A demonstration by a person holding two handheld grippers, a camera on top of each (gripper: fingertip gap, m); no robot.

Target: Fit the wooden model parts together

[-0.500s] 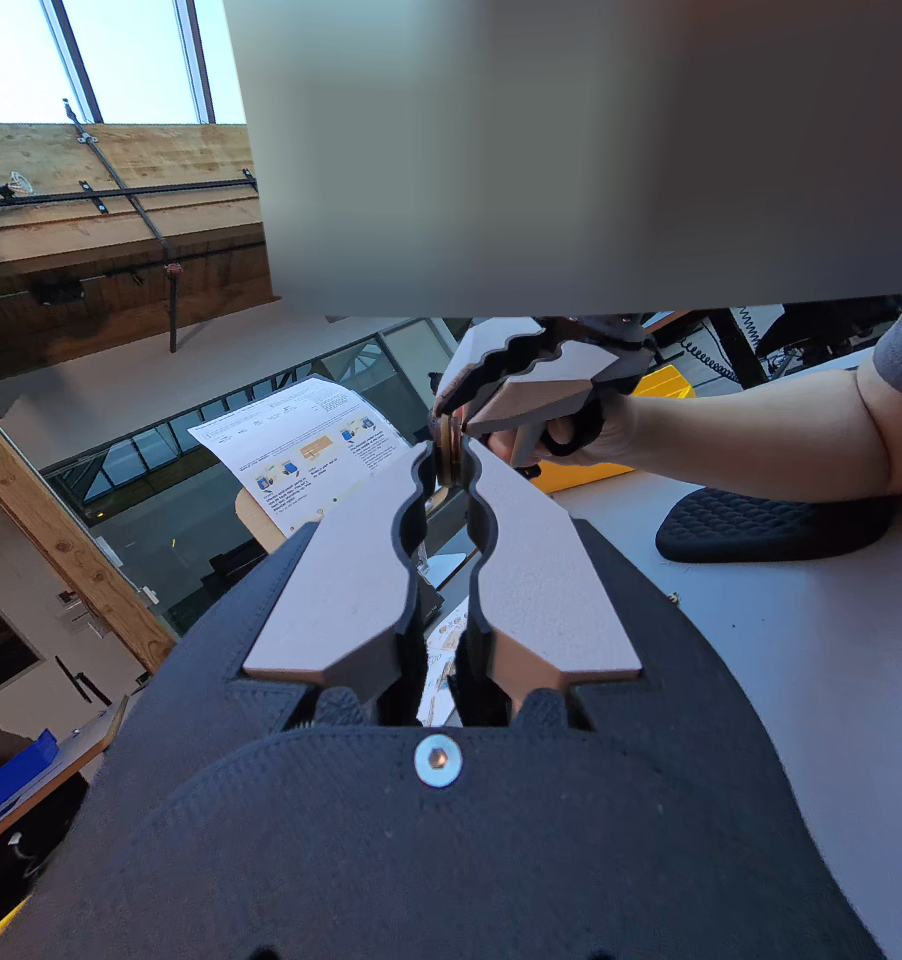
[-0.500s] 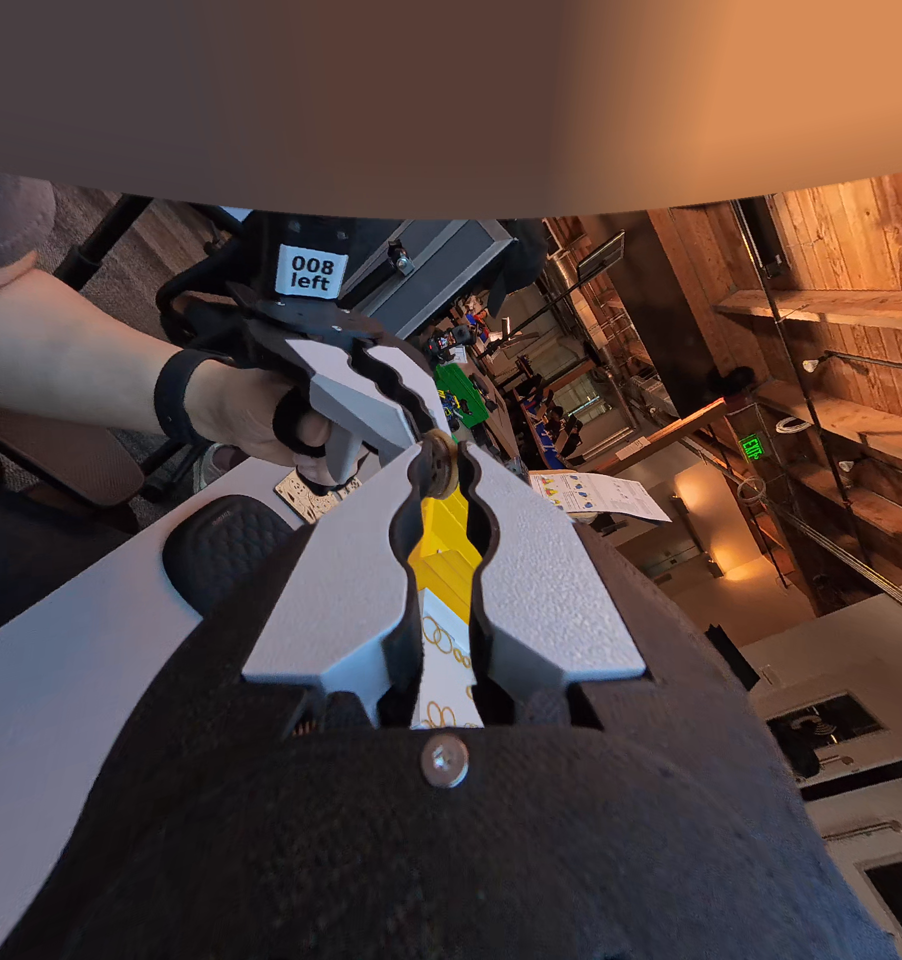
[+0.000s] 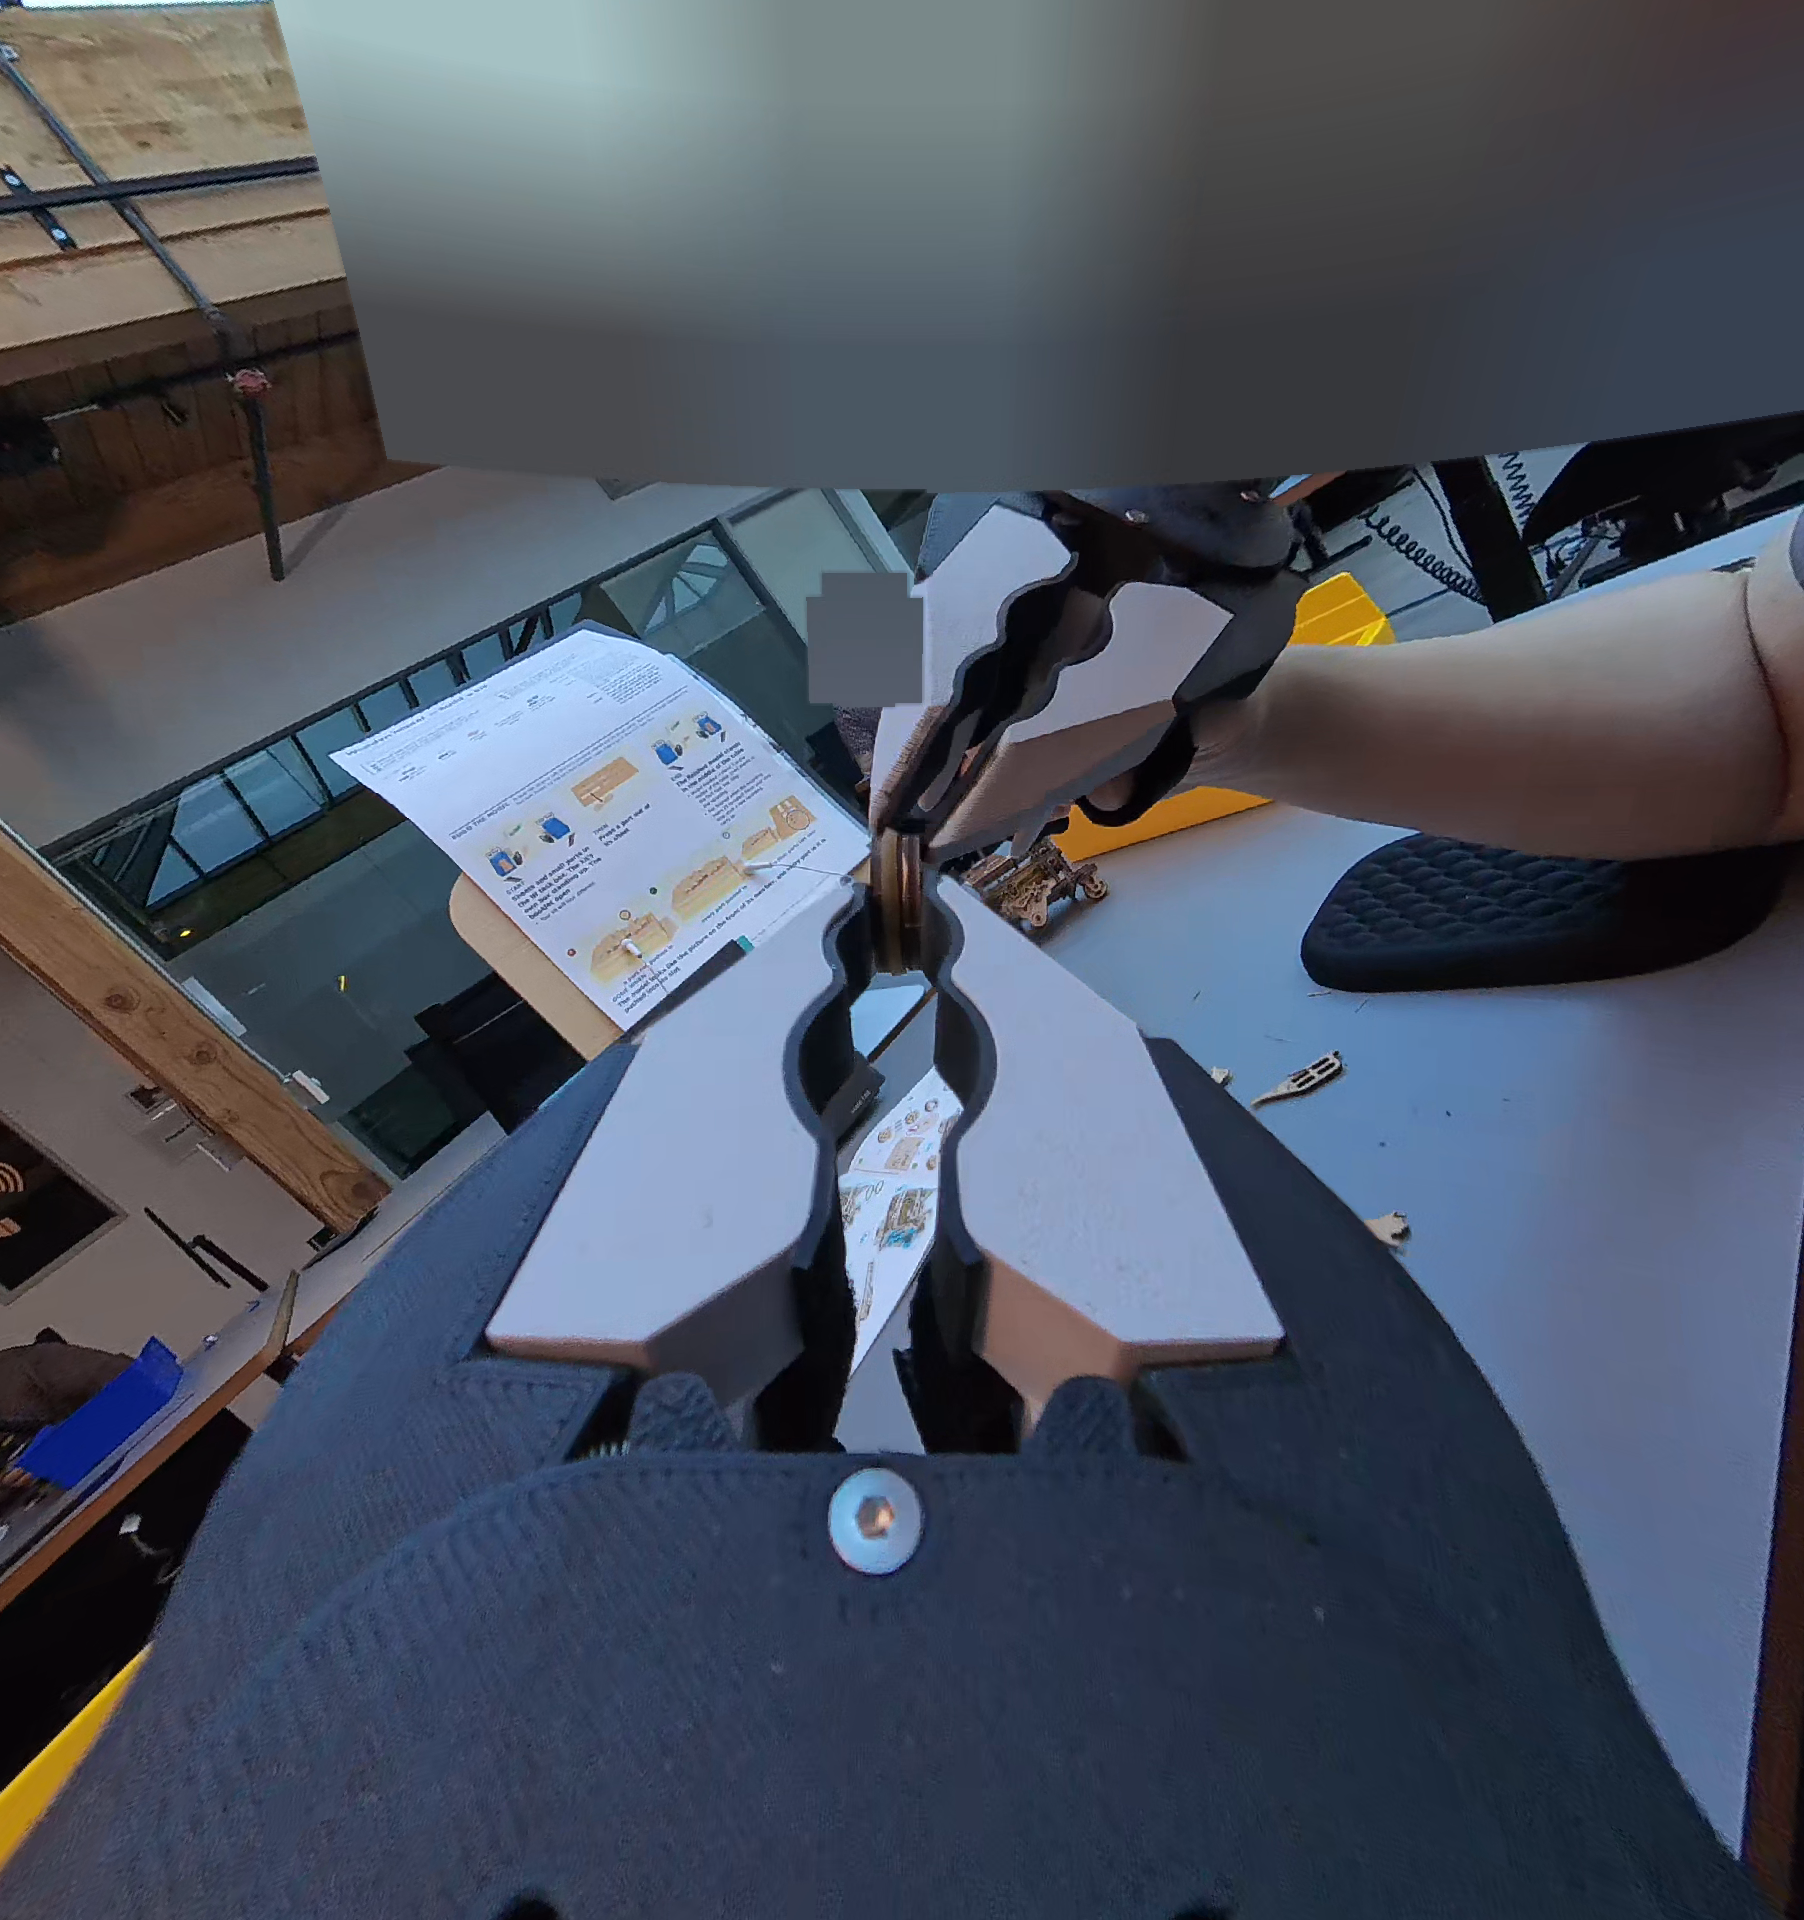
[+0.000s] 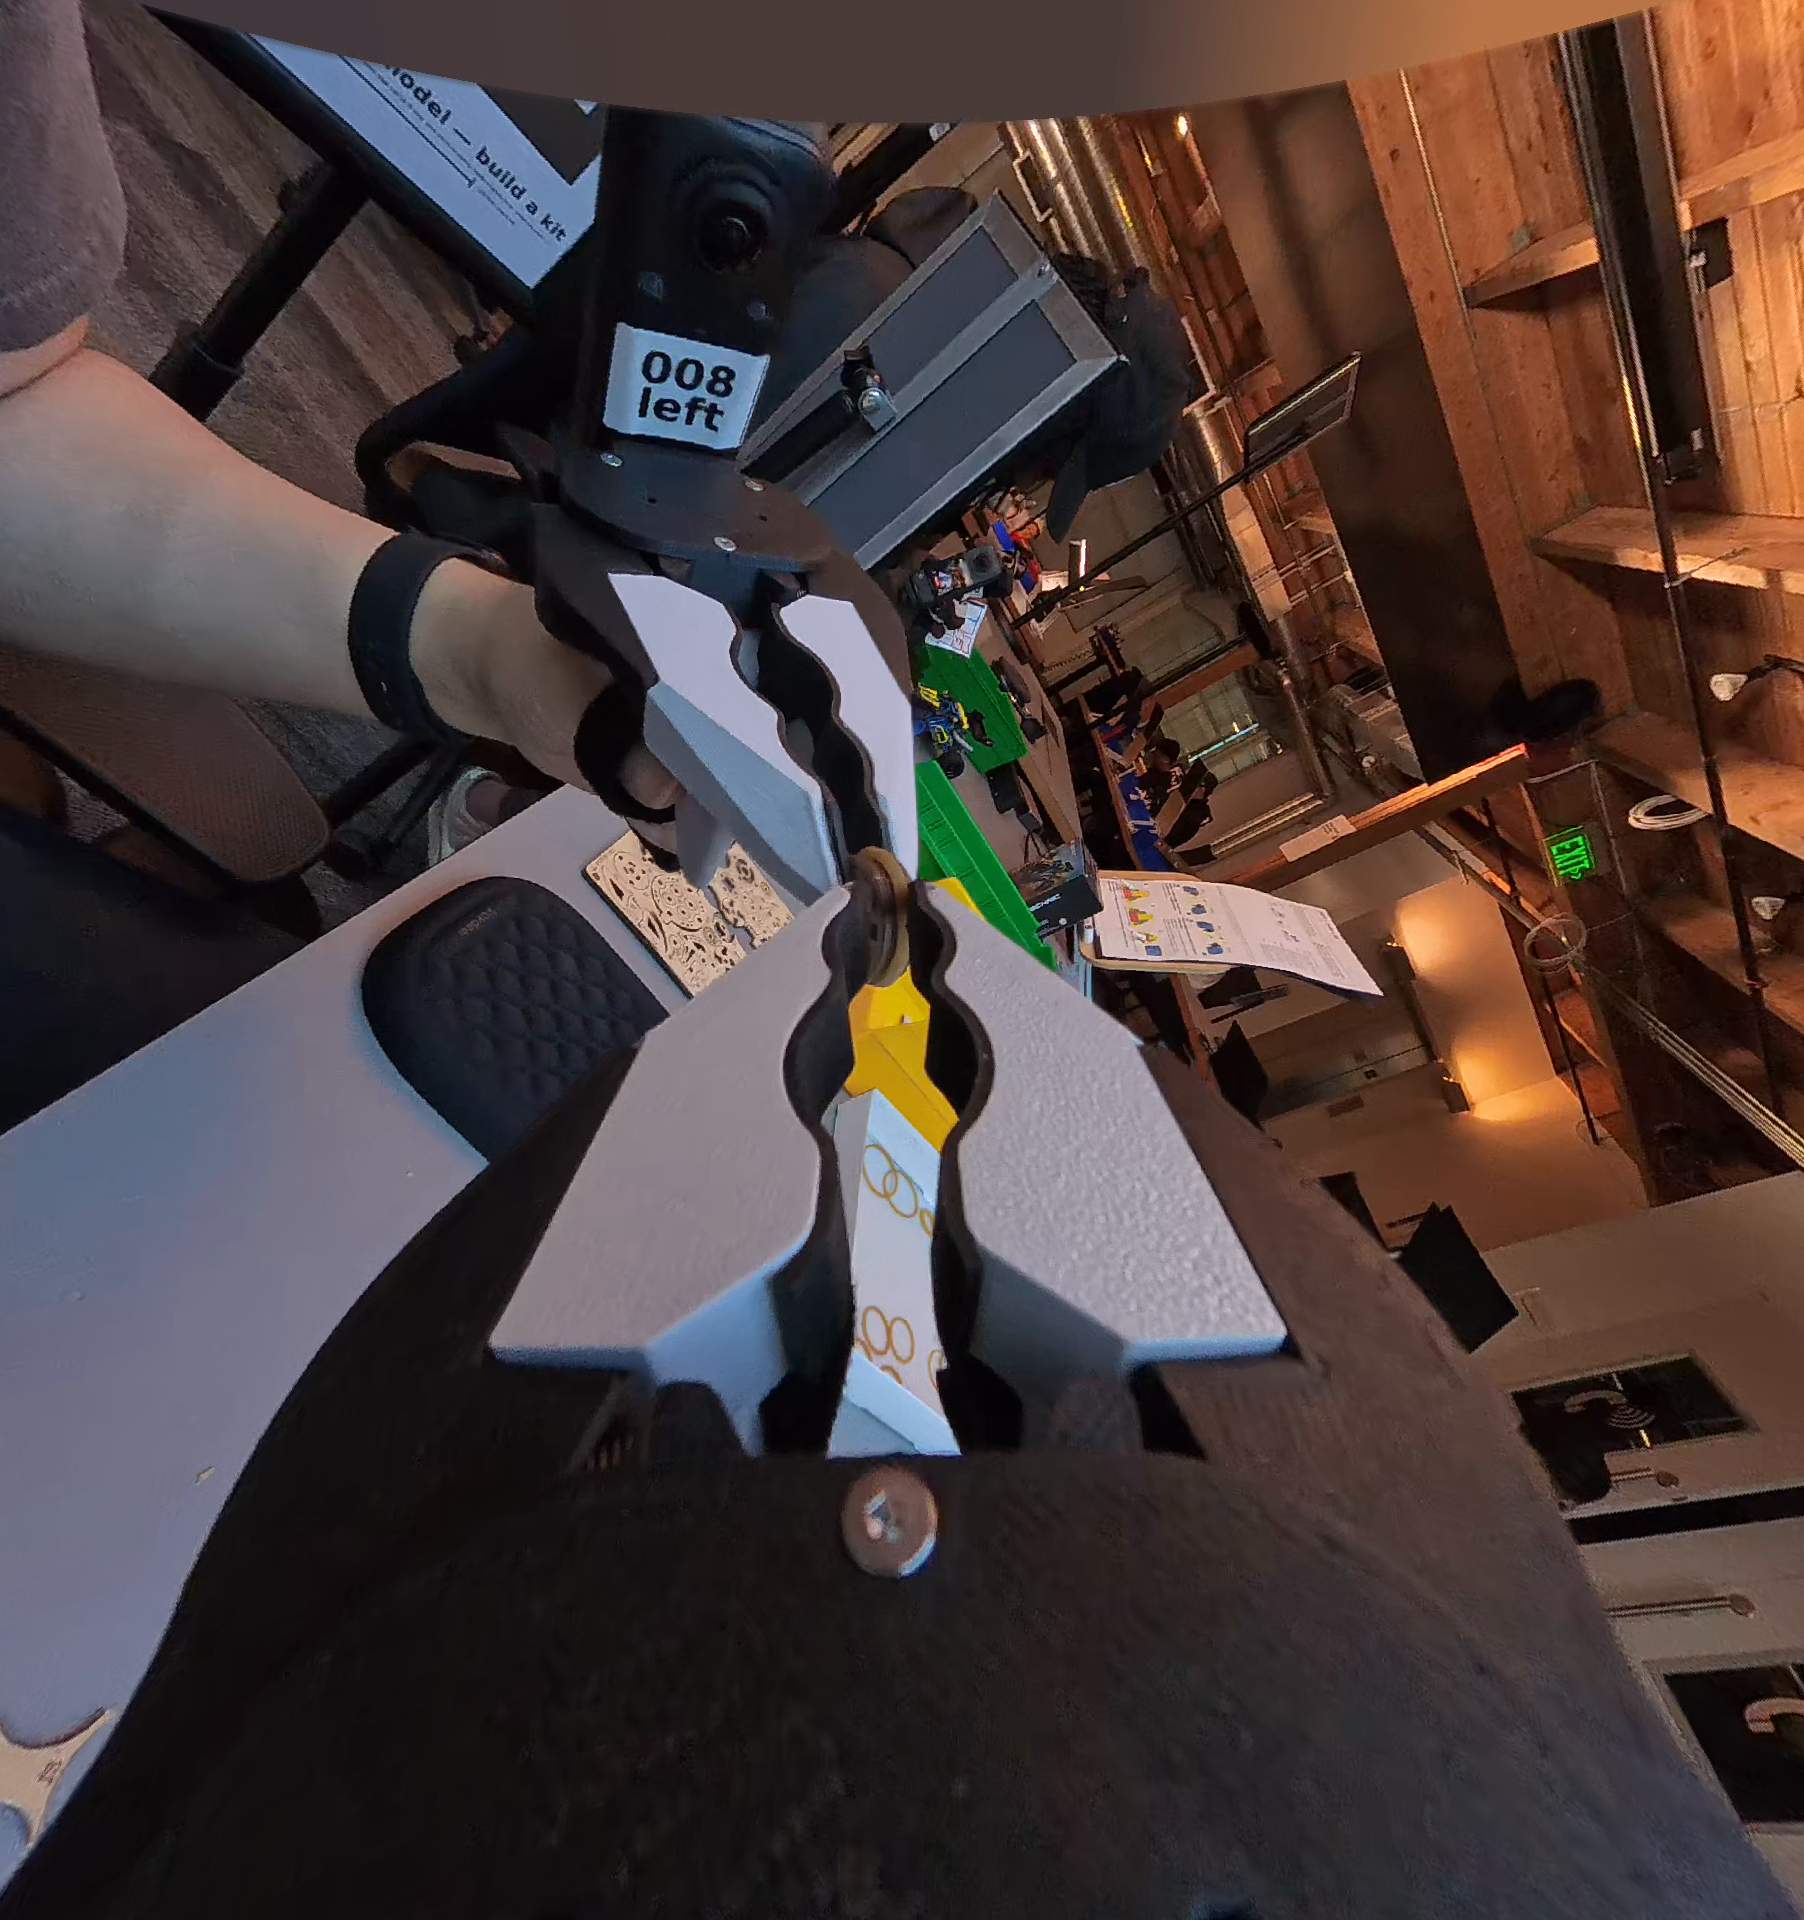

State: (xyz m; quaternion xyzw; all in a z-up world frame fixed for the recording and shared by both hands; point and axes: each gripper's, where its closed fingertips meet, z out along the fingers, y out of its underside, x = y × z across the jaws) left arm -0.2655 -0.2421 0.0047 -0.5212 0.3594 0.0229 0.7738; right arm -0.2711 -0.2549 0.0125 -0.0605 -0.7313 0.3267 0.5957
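Yellow bin (image 3: 1339,613) on the surface (image 3: 1563,1164), contents hidden; left gripper (image 3: 898,914) and right gripper (image 4: 882,920) both pinch the stacked wooden discs (image 3: 899,902), tips meeting

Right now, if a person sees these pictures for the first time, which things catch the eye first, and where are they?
The eye goes first to the small round wooden disc, raised above the table and pinched between the tips of the left gripper while the right gripper meets it from the opposite side. Behind the disc stands a printed instruction sheet on a clipboard. To the right, a forearm rests on a black padded wrist rest on the grey table.
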